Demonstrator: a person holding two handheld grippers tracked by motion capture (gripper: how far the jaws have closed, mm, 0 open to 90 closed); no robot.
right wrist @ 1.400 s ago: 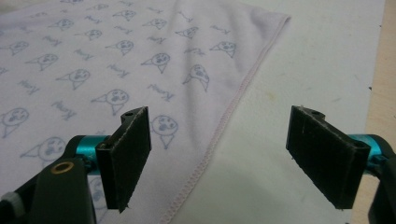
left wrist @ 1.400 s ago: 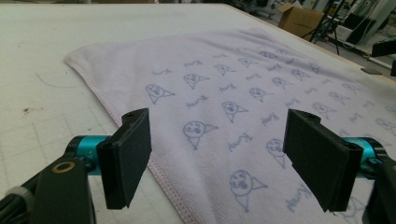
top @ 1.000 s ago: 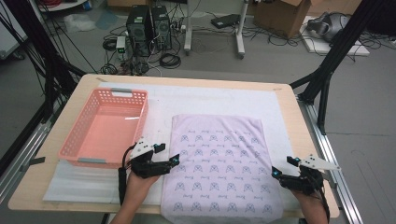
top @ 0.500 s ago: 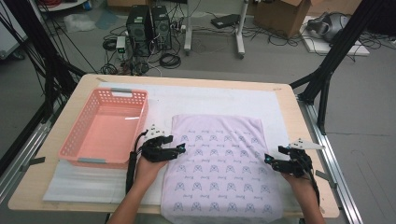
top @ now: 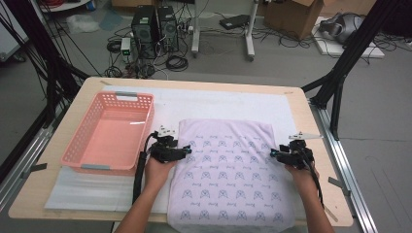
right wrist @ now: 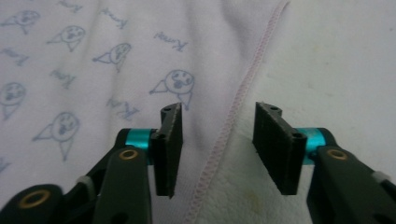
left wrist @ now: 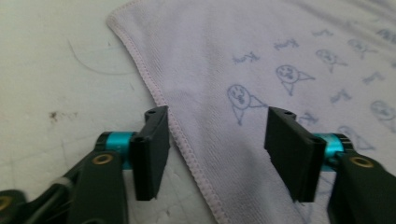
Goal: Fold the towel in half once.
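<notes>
A lilac towel [top: 228, 170] printed with small blue figures lies flat on the white mat [top: 218, 104]. My left gripper [top: 187, 151] rests at its left side. In the left gripper view the jaws of this gripper [left wrist: 218, 122] straddle the stitched hem, the towel [left wrist: 280, 60] lying flat between them. My right gripper [top: 273, 153] sits at the towel's right side; its jaws [right wrist: 218, 112] straddle the hem of the towel [right wrist: 116, 56] too. Both pairs of jaws have just been closing. The pads stand apart from the cloth edge on both sides.
A pink slotted basket [top: 77, 141] stands on the mat left of the towel, close to my left hand. The wooden table edge [top: 320, 160] runs just right of my right hand. Computer towers [top: 155, 24], cables and a cardboard box lie on the floor beyond.
Both hands slid away from the person along the towel's sides, the right one also inward to the hem. Both pairs of jaws have narrowed around the hems.
</notes>
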